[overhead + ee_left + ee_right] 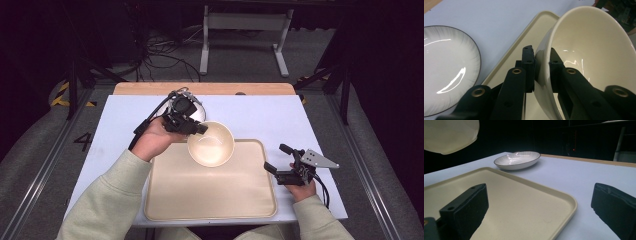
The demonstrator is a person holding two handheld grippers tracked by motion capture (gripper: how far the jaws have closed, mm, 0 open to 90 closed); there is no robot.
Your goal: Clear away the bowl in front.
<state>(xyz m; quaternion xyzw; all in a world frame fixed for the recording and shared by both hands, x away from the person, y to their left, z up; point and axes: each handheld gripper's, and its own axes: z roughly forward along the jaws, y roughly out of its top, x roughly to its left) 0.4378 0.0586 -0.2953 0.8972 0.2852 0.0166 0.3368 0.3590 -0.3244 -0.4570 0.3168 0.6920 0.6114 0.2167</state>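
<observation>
Bowl (211, 143) hangs in the air, its rim pinched by the left gripper (192, 127), right above the far end of the tray (210, 200), while the right gripper (281, 161) rests wide apart beside it.

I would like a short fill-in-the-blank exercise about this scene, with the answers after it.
1. The left gripper is shut on the rim of the cream ____.
2. The bowl is held above the beige ____.
3. The right gripper has its jaws ____ and holds nothing.
4. The dark-rimmed plate lies on the ____, beside the tray.

Missing words: bowl; tray; open; table
</observation>
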